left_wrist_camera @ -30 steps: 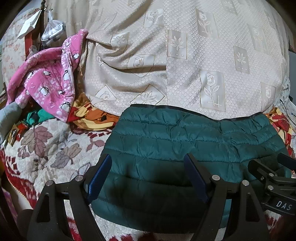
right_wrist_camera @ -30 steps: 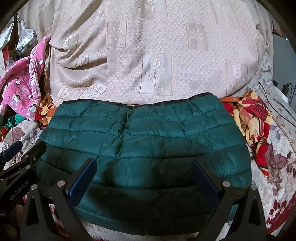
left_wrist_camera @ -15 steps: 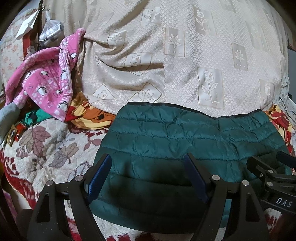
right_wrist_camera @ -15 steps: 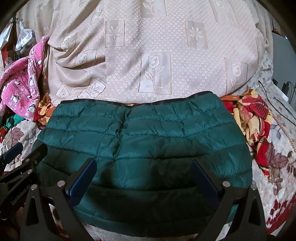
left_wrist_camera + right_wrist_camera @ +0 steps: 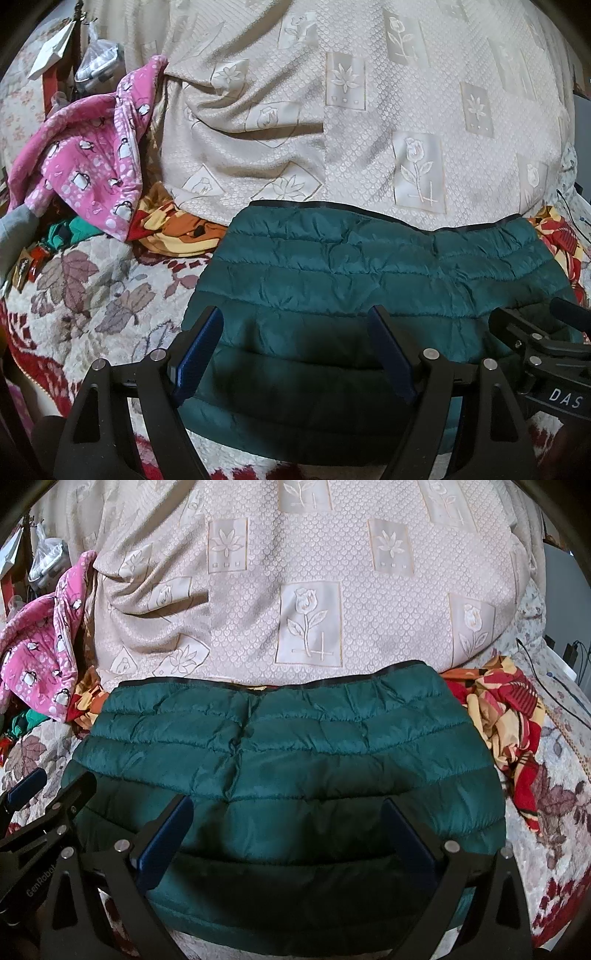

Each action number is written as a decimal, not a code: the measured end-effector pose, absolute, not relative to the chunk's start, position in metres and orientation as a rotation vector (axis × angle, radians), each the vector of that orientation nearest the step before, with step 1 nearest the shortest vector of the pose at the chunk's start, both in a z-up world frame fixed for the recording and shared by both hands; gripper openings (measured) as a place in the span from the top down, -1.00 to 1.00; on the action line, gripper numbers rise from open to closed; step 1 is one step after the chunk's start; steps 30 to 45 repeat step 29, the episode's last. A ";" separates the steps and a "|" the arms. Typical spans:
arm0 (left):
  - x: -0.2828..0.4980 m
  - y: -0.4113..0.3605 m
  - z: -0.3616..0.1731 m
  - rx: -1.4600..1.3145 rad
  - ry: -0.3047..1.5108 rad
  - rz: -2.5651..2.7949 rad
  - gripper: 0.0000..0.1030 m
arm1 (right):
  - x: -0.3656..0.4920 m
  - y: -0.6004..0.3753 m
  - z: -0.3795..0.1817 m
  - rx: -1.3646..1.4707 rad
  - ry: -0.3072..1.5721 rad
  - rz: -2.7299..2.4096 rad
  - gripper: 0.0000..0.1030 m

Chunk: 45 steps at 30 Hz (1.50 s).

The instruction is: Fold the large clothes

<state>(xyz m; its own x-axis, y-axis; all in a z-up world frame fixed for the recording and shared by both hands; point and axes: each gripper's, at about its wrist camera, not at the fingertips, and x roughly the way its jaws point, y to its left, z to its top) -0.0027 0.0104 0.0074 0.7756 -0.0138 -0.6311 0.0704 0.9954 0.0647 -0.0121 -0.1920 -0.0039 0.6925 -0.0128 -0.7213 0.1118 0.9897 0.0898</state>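
Green puffer jacket [image 5: 369,273] lies folded into a wide band across the floral bedspread [image 5: 92,295], its long axis running left to right before me. My left gripper [image 5: 295,354] and right gripper [image 5: 288,834], both spread empty, hover side by side over its near edge.

quilted jacket [image 5: 288,746] before draped cushion [image 5: 332,590], penguin garment [image 5: 92,158] far left

Both views are sharp and evenly lit by soft, dim indoor light with no glare. Fisheye bending curves the edges, and black vignette fills the corners. A dark shadow falls across the lower part of the green jacket [image 5: 369,280] in each frame.
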 end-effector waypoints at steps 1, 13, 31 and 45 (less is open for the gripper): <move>-0.003 0.010 0.007 0.087 0.681 -0.047 -0.03 | -0.012 -0.192 -0.004 0.132 0.804 -0.070 -0.99; -0.003 0.009 0.007 0.087 0.684 -0.051 -0.03 | -0.012 -0.193 -0.004 0.135 0.806 -0.069 -0.99; 0.003 0.017 0.013 0.083 0.671 -0.069 -0.03 | -0.008 -0.195 -0.004 0.130 0.819 -0.052 -0.99; 0.003 0.017 0.013 0.083 0.671 -0.069 -0.03 | -0.008 -0.195 -0.004 0.130 0.819 -0.052 -0.99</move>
